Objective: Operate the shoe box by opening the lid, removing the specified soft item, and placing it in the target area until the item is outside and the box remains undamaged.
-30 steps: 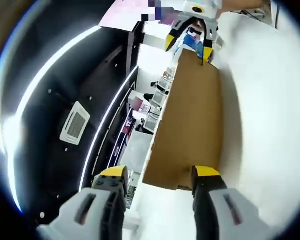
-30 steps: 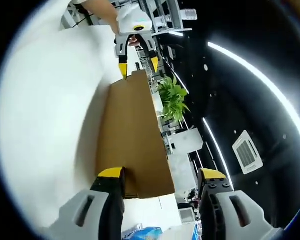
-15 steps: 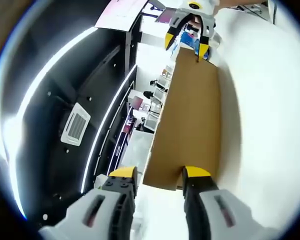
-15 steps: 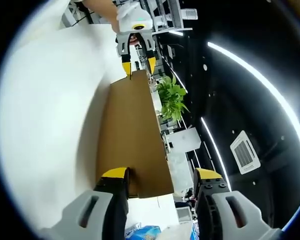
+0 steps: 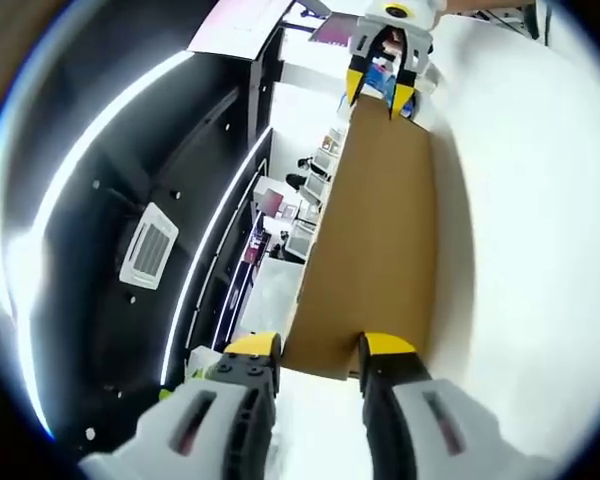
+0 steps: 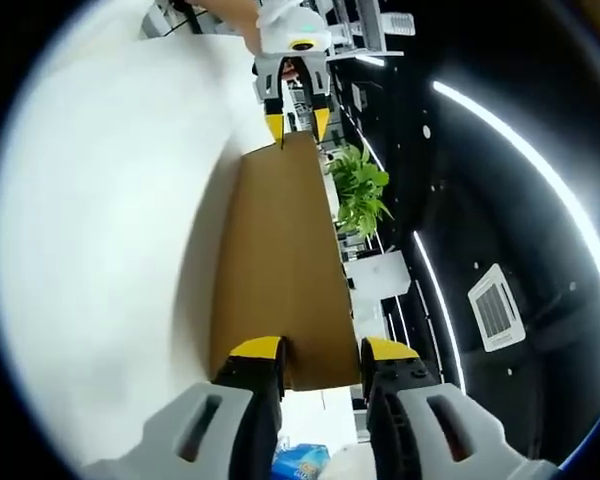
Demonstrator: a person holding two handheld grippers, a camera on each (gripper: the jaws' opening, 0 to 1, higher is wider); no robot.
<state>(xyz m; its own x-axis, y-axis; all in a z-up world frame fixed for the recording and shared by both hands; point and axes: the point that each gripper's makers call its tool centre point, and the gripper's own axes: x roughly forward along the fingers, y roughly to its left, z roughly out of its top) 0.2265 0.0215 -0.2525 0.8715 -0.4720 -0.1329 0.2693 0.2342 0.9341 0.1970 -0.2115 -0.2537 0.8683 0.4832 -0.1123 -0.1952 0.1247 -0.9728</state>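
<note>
A brown cardboard shoe box (image 5: 375, 250) lies lengthwise on the white table (image 5: 525, 250), and both views are rolled sideways. My left gripper (image 5: 320, 350) has its yellow-tipped jaws pressed against both sides of the near end of the box lid. At the far end, my right gripper (image 5: 380, 92) pinches the opposite edge. In the right gripper view the same box (image 6: 280, 260) runs away from my right gripper (image 6: 322, 352), whose jaws squeeze its near end. My left gripper (image 6: 298, 122) is clamped on the far end there, with a hand behind it. The box contents are hidden.
The white table (image 6: 110, 220) spreads wide beside the box. A green potted plant (image 6: 362, 188) stands beyond it, and a blue packet (image 6: 300, 465) lies near my right gripper. A dark ceiling with light strips and a vent (image 5: 150, 250) fills the other side.
Both grippers' jaws have narrowed from wide open until they press on the two ends of the box lid. The box has stayed in place on the table.
</note>
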